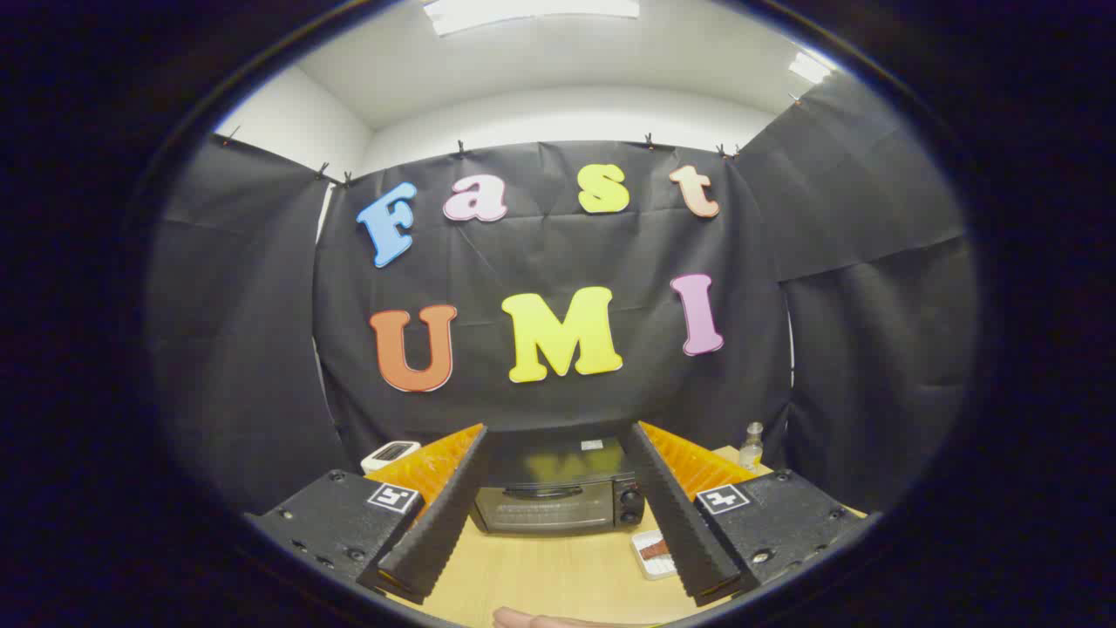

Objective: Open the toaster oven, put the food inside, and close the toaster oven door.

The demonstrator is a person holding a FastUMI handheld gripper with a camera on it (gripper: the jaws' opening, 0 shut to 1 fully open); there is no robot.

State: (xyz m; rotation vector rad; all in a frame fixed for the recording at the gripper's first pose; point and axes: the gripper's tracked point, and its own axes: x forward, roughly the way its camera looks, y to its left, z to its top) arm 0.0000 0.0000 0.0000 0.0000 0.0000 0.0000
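A black toaster oven (558,493) stands on the wooden table (540,576), seen between my two fingers and well beyond them. Its glass door is shut, with the handle across the top and two knobs (629,506) on its right side. A small white tray of food (654,553) lies on the table in front of the oven's right corner, partly hidden by my right finger (676,515). My gripper (558,445) is open wide, high above the table, with nothing between its fingers.
A small white device (390,453) sits on the table left of the oven. A little clear bottle (751,446) stands at the back right. A person's hand (540,620) shows at the near edge of the table.
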